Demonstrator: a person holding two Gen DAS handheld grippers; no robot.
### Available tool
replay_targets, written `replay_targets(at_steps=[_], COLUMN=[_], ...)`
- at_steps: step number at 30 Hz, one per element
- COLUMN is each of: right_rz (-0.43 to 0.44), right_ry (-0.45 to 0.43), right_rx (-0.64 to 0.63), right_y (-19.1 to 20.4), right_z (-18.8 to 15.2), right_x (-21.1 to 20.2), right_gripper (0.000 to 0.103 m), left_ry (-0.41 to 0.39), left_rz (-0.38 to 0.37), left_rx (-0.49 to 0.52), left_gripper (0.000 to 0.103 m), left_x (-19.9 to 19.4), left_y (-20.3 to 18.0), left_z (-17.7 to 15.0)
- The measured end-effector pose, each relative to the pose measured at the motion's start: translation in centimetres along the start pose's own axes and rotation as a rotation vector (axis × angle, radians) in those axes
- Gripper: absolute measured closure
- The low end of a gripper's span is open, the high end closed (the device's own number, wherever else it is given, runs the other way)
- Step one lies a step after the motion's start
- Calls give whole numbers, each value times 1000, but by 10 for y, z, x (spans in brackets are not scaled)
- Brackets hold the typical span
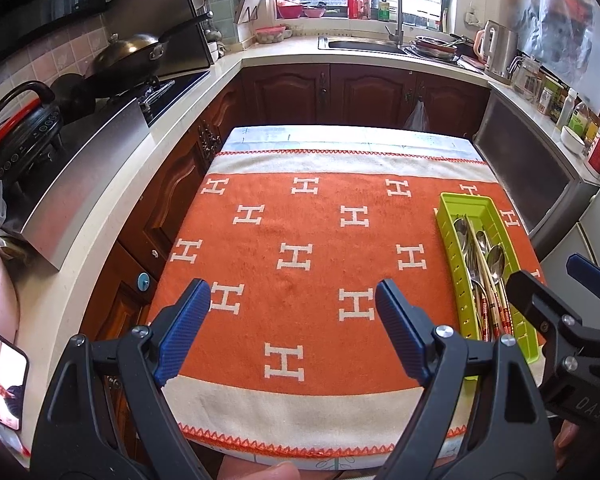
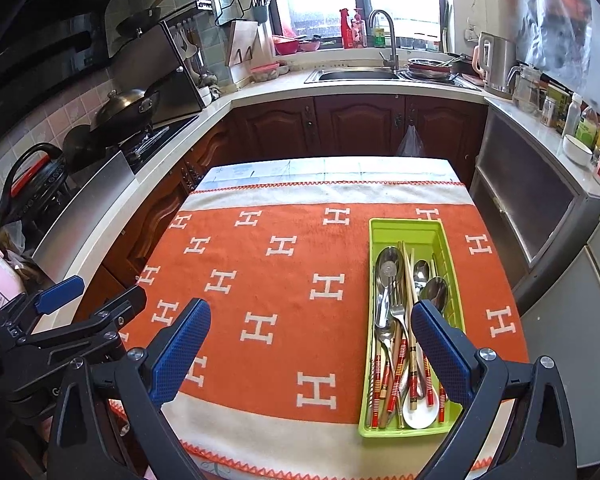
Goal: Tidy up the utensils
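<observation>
1. Left tongs (image 1: 292, 308) sat over the near part of the desk, jaws wide apart, nothing between them. Blue pads (image 1: 184, 328) faced bare cloth.
2. Cloth (image 2: 276, 280) was orange with white H marks and covered the desk top; a pale band ran along the near and far edges.
3. Tray (image 2: 452, 256), lime green and long, lay on the cloth's right side, running from near edge toward far.
4. In the tray: metal spoons (image 2: 388, 264) with bowls toward the far end, a fork (image 2: 398, 308), chopsticks (image 2: 407, 280) with red-banded ends at the near end, and a white spoon (image 2: 420, 414) in the near end. All lay lengthwise and piled on one another; the far end of the tray was bare.
5. Right tongs (image 2: 312, 340) hung over the cloth near the tray, jaws wide apart, gripping nothing. The right pad (image 2: 440, 344) overlapped the tray's near half in view; contact could not be told.
6. From the left wrist view the tray (image 1: 452, 264) sat right of the left tongs, with the right tongs (image 1: 556, 276) just beyond its near right corner.
7. Behind the desk: dark wood cabinets, and a sink (image 2: 356, 75) under the window.
</observation>
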State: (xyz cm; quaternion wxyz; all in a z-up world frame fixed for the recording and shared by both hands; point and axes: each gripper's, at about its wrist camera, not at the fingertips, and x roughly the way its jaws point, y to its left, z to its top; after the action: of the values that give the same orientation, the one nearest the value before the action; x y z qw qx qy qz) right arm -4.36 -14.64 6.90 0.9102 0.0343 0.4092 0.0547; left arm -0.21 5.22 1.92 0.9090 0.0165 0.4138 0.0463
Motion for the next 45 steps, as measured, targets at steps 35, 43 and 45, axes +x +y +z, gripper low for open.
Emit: replay_targets(at_steps=[35,43,45], right_rz=[-2,-1,-1], right_ry=[6,8,7], right_rx=[3,4,3], right_y=[1,0,1], right_z=[-4,-5,-4], right_x=[1,2,1], right_gripper=[2,2,2], left_ry=[31,37,41], left_rz=[-35,-43,-46], left_rx=[15,21,25], left_gripper=[20,20,20], left_x=[6,7,8], left_y=[-1,-3,-3], left_z=[-3,-4,-4])
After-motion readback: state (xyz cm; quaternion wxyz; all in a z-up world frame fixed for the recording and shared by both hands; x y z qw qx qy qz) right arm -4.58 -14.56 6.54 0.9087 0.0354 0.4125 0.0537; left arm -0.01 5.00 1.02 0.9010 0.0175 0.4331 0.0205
